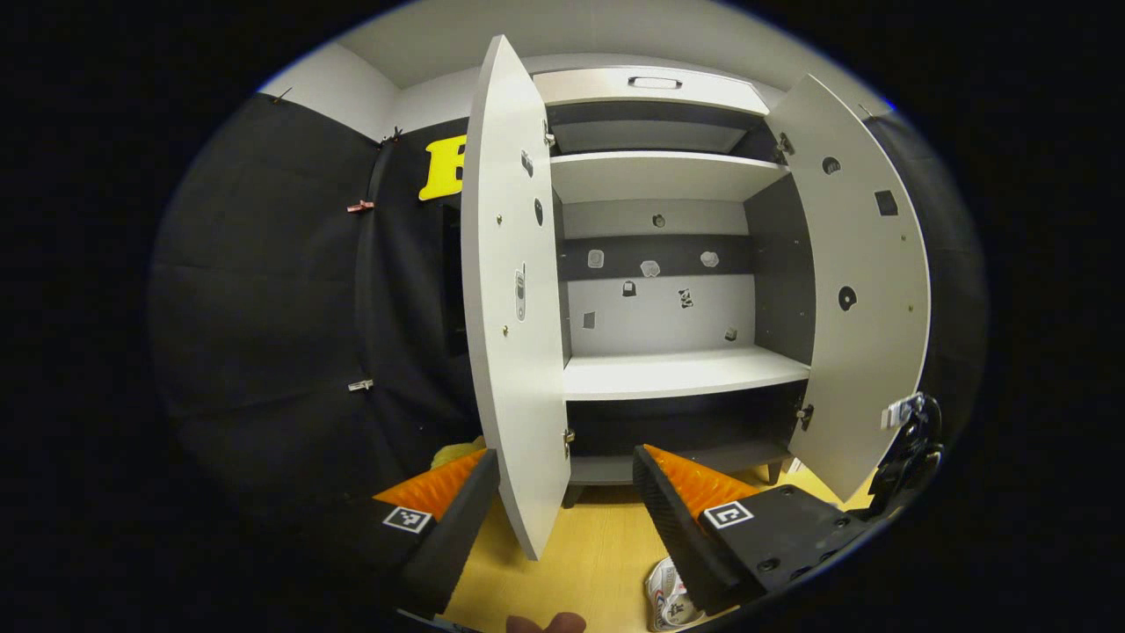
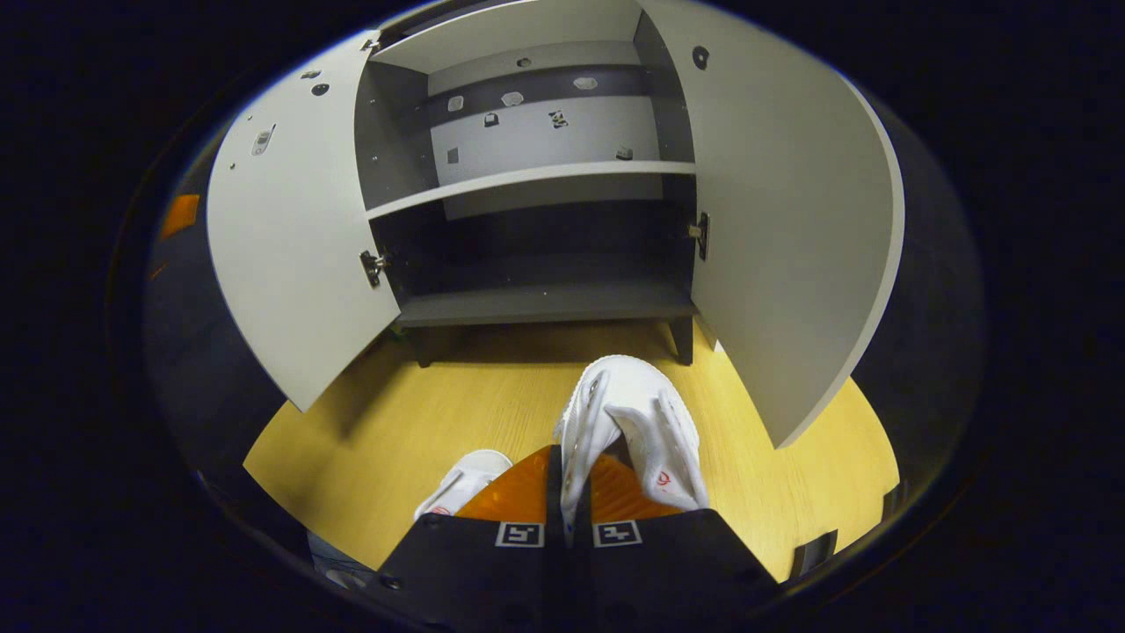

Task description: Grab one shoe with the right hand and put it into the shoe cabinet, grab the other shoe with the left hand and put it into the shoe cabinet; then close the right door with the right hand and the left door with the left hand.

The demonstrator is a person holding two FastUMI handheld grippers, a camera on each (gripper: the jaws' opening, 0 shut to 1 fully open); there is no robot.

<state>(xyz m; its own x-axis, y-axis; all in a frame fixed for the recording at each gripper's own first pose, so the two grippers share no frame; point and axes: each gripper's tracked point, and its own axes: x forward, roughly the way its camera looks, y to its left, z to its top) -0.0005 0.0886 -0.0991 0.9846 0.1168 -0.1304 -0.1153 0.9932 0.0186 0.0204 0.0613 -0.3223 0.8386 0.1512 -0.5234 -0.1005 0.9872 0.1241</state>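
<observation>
On the wood floor (image 2: pixel 422 413) before the open cabinet (image 2: pixel 536 303), the right gripper (image 2: pixel 567 479) clamps a white shoe (image 2: pixel 646 422); the left gripper (image 1: pixel 562 479) gapes.

The shoe cabinet (image 1: pixel 668 369) has pale grey doors and shelves, a dark grey bottom shelf and side walls. The floor (image 2: pixel 422 413) is yellow wood grain. Both shoes (image 2: pixel 637 422) (image 2: pixel 466 479) are white, the nearer with small red marks.

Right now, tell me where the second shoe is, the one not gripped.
In the right gripper view, the other shoe lies on the wooden floor at lower left, beside the right gripper, which is shut on the first shoe, before the open cabinet.
</observation>
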